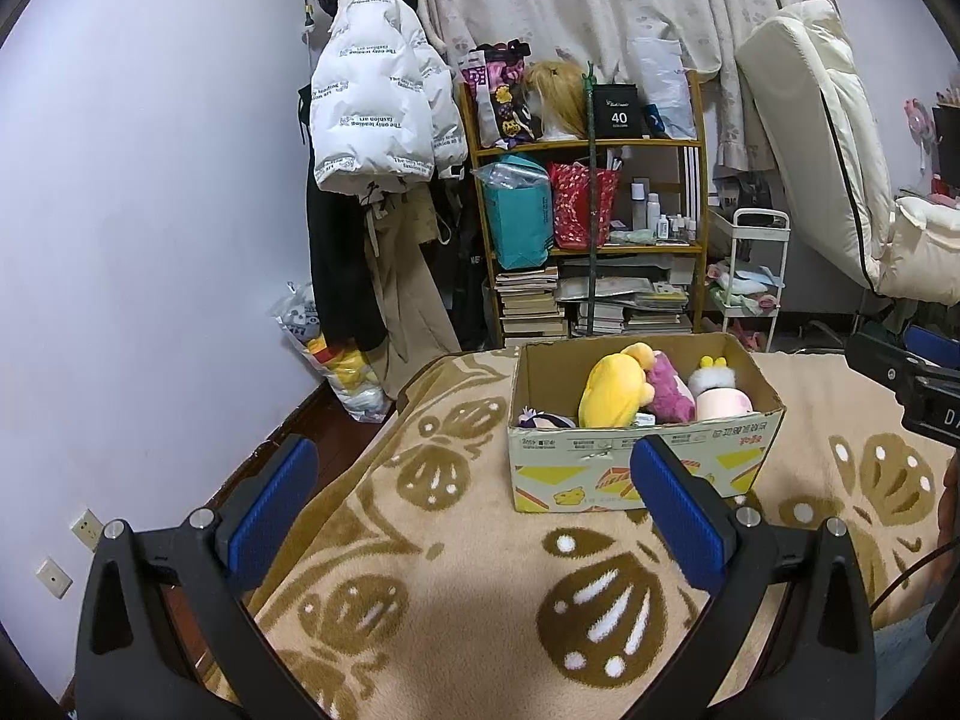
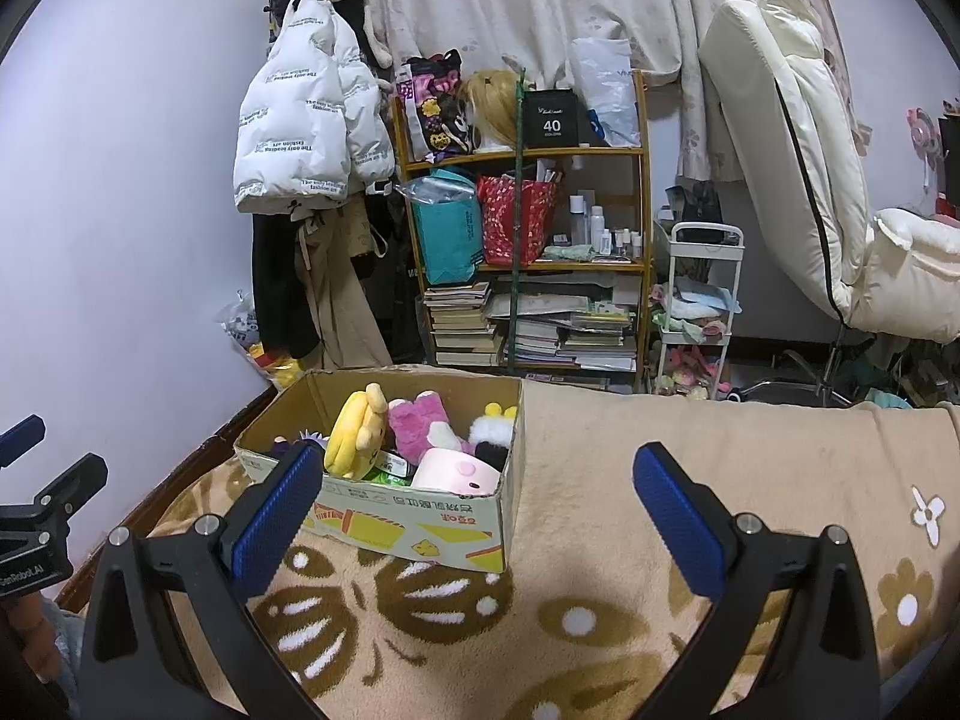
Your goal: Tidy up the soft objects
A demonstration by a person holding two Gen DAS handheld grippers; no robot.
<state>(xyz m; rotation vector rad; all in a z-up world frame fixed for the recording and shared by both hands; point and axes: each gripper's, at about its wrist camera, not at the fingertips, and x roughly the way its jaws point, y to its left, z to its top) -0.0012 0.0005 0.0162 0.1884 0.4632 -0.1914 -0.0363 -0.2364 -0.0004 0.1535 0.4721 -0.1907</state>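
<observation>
Left hand-held gripper (image 1: pixel 474 516) and right hand-held gripper (image 2: pixel 480 516) are both held wide open, nothing gripped, above the patterned blanket (image 1: pixel 456 612). Cardboard box (image 1: pixel 648 468) is set on the blanket ahead. Soft toys are packed inside it: yellow plush (image 1: pixel 609 390), purple-pink plush (image 1: pixel 669 390), pink plush (image 2: pixel 459 471).

A cardboard box (image 1: pixel 645 462) stands on a blanket (image 1: pixel 456 588) that covers the near surface. Several plush toys (image 1: pixel 612 393) lie packed together in the box. Far behind the box stands a shelf unit (image 1: pixel 585 234), with stacked books (image 1: pixel 531 306) on its lowest level. A jacket (image 1: pixel 378 96) hangs left of the shelf. A small cart (image 1: pixel 750 276) stands right of it, and a chair (image 1: pixel 840 162) further right.
</observation>
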